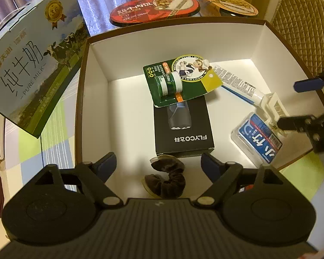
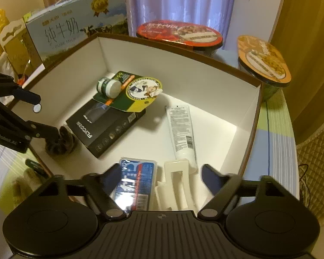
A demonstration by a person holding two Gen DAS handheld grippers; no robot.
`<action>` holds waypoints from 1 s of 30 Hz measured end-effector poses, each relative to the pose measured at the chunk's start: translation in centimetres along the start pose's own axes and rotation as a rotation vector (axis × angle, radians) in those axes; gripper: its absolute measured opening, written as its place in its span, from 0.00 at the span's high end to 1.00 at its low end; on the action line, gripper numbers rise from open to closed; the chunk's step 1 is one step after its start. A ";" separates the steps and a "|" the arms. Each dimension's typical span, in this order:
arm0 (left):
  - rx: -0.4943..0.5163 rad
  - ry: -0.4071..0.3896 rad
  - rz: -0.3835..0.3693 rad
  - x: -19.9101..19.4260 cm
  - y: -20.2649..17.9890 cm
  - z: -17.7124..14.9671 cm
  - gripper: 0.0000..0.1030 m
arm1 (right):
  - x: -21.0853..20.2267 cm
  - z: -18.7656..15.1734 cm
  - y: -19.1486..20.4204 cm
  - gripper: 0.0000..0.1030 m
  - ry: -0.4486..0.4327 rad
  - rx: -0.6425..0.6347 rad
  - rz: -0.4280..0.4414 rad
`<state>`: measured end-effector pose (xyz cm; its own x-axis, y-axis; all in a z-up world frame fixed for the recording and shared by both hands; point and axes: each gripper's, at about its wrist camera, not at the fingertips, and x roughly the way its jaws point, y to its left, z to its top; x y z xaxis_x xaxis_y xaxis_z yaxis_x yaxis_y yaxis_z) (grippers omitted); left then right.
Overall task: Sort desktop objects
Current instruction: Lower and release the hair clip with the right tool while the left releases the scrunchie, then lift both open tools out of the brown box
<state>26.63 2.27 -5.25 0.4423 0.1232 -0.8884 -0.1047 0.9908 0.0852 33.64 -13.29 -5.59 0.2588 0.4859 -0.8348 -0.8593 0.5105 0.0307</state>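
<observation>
A white box with a brown rim [image 1: 172, 29] holds a black FLYCO box [image 1: 183, 127], a green blister pack [image 1: 179, 79] lying across it, a white tube [image 1: 237, 82], a white hair claw [image 1: 272, 105], a blue-labelled clear case [image 1: 257, 138] and a brown scrunchie [image 1: 168, 177]. My left gripper [image 1: 158, 161] stands open over the scrunchie, and its pads do not touch it. My right gripper [image 2: 162, 177] is open above the clear case [image 2: 136, 183] and the hair claw [image 2: 175, 181], gripping neither. The scrunchie [image 2: 60, 140] lies under the left gripper [image 2: 41, 116].
A tilted pure-milk carton [image 1: 32, 60] stands left of the box. A red instant-meal bowl [image 1: 155, 8] and an orange-lidded bowl [image 1: 226, 0] sit behind it. A quilted chair back [image 1: 302, 28] is at the right. A checked tablecloth [image 1: 54, 129] covers the table.
</observation>
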 end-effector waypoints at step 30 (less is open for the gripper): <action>-0.105 -0.091 -0.004 -5.6 -0.8 -2.4 0.09 | -5.3 -1.3 2.0 0.02 -0.082 0.093 -0.049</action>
<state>22.10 0.64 -1.45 0.5211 0.1284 -0.8438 -0.1930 0.9807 0.0301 29.95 -15.72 -1.81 0.3377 0.5135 -0.7888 -0.8011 0.5968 0.0455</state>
